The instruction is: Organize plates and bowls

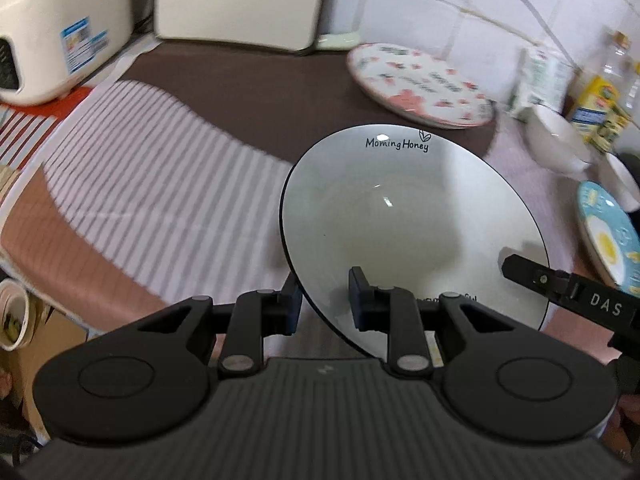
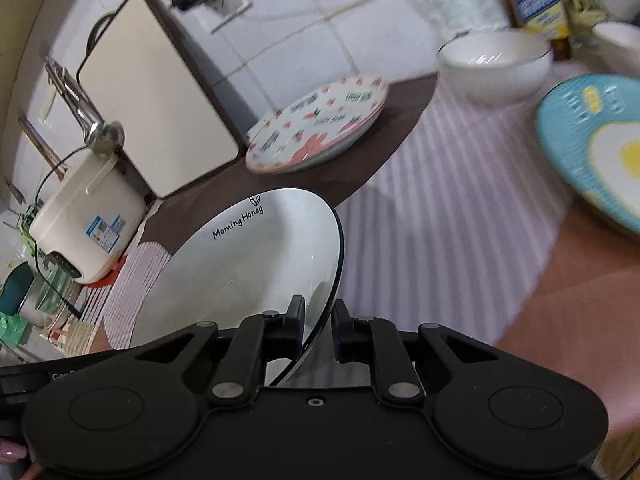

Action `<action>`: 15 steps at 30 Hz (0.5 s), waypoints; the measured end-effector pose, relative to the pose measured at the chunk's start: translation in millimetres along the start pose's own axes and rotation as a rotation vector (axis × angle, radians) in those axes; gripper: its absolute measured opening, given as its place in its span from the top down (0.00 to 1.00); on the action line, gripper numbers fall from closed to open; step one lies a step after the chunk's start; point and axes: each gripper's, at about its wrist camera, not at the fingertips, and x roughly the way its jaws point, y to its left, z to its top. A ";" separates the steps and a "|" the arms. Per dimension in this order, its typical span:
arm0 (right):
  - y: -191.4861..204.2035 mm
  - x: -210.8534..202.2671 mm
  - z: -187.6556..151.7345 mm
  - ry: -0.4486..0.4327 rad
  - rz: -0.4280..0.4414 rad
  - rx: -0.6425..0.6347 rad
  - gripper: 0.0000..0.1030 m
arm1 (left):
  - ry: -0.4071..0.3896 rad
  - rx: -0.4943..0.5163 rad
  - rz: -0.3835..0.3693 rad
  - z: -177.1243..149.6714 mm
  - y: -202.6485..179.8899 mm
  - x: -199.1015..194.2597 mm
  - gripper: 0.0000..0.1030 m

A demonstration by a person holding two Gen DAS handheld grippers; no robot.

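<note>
Left wrist view, taking the Morning Honey bowl as the landmark. Far left of it and back by the wall: a cream rice cooker, then a pale boxy appliance. Below those, and left of the bowl, bare striped cloth over the worktop, probably the free ground for sorting.

At the bowl's near-left rim: left claw, one finger outside the wall and one inside, seemingly nipping the rim. At its near-right rim: right claw, reaching in from the side. Two holds on opposite edges, likely to keep a wide, shallow, slick dish from swinging while carried.

Behind the bowl to the right: floral plate, flat on the cloth. Further right: small white bowl, yellow-labelled bottles, and a blue egg-print plate at the frame edge.

Right wrist view, same order: rice cooker to the left of the bowl, which sits tilted and raised off the cloth; right claw closed tight across the rim; floral plate behind; small white bowl and blue plate well apart to the right. Probably in mid-carry toward a stack.
</note>
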 end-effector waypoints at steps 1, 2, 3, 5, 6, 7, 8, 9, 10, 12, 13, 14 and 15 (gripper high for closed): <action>-4.1 -7.2 2.5 -0.012 -0.008 -0.004 0.83 | 0.000 0.007 -0.010 1.2 -5.8 -1.2 0.78; -8.0 -14.1 4.4 -0.024 -0.016 -0.008 0.82 | 0.002 0.015 -0.026 3.0 -13.1 -1.5 0.78; -12.0 -20.5 6.0 -0.035 -0.022 -0.011 0.82 | 0.004 0.020 -0.040 4.1 -19.5 -1.7 0.78; -20.6 -33.0 8.7 -0.051 -0.032 -0.024 0.81 | 0.009 0.031 -0.067 6.5 -32.7 -0.7 0.78; -24.9 -38.5 9.8 -0.056 -0.036 -0.035 0.81 | 0.011 0.038 -0.077 6.1 -38.9 -0.7 0.78; -29.7 -43.4 10.8 -0.060 -0.043 -0.043 0.81 | 0.014 0.046 -0.087 6.6 -44.9 0.4 0.78; -33.4 -46.6 11.9 -0.063 -0.051 -0.046 0.80 | 0.018 0.055 -0.096 7.3 -51.6 1.8 0.78; -37.4 -49.2 13.1 -0.064 -0.057 -0.048 0.80 | 0.018 0.062 -0.099 7.0 -57.4 3.4 0.78; -41.5 -50.8 13.9 -0.066 -0.064 -0.048 0.80 | 0.019 0.069 -0.101 7.3 -62.2 5.4 0.78; -48.0 -52.0 15.3 -0.067 -0.073 -0.040 0.80 | 0.025 0.077 -0.105 7.5 -71.5 9.4 0.78; -50.7 -51.8 16.4 -0.066 -0.077 -0.037 0.80 | 0.029 0.078 -0.105 8.5 -74.4 11.9 0.78; -53.4 -51.5 16.9 -0.066 -0.081 -0.035 0.80 | 0.033 0.079 -0.108 8.6 -77.1 14.1 0.78; -55.5 -50.3 18.1 -0.067 -0.085 -0.035 0.80 | 0.037 0.077 -0.111 9.3 -78.4 16.3 0.78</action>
